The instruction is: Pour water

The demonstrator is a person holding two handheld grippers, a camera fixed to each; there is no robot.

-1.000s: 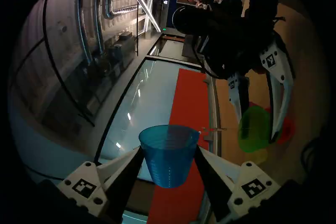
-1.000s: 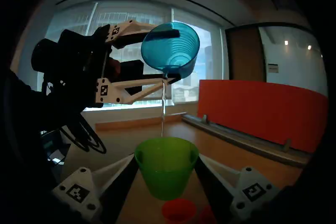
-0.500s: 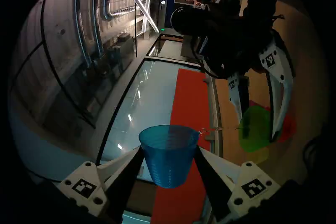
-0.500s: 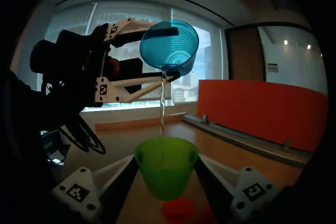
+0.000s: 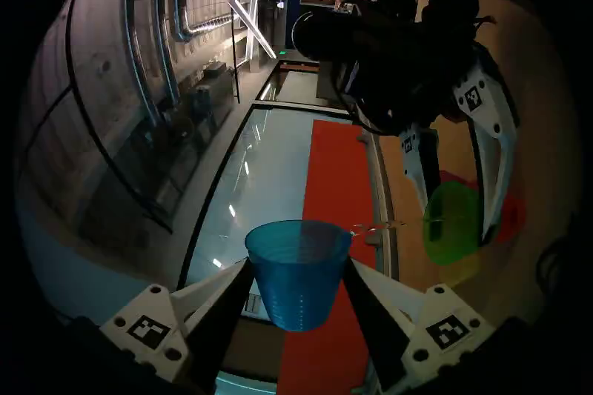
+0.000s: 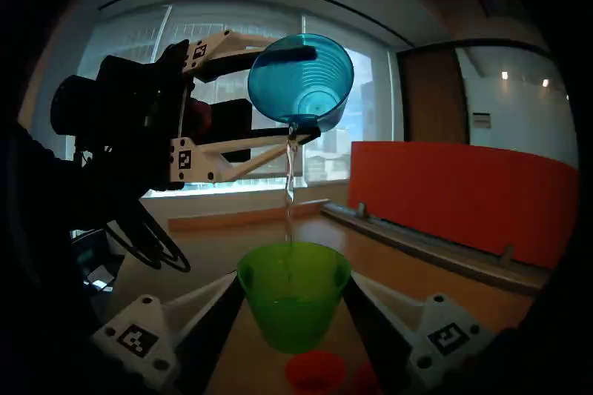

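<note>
My left gripper [image 5: 298, 293] is shut on a blue plastic cup [image 5: 298, 273], held tipped on its side. In the right gripper view that blue cup [image 6: 300, 82] hangs high, mouth toward me, and a thin stream of water [image 6: 287, 191] runs from its lip down into the green cup [image 6: 293, 303]. My right gripper [image 6: 293, 312] is shut on the green cup, held upright over the wooden table [image 6: 415, 276]. The left gripper view shows the right gripper [image 5: 454, 206] with the green cup [image 5: 451, 221] at the right, water [image 5: 378, 227] crossing between the cups.
A long red panel [image 6: 474, 191] stands along the table's far right side with a metal rail [image 6: 415, 243] at its foot. Red cups [image 6: 317, 370] sit on the table under the green cup. Large windows [image 6: 222, 98] lie behind. A person's dark sleeve [image 6: 52, 195] is at left.
The blue cup has tipped a little further and the stream of water keeps falling. Water has gathered in the bottom of the green cup. Both grippers stay almost still.
</note>
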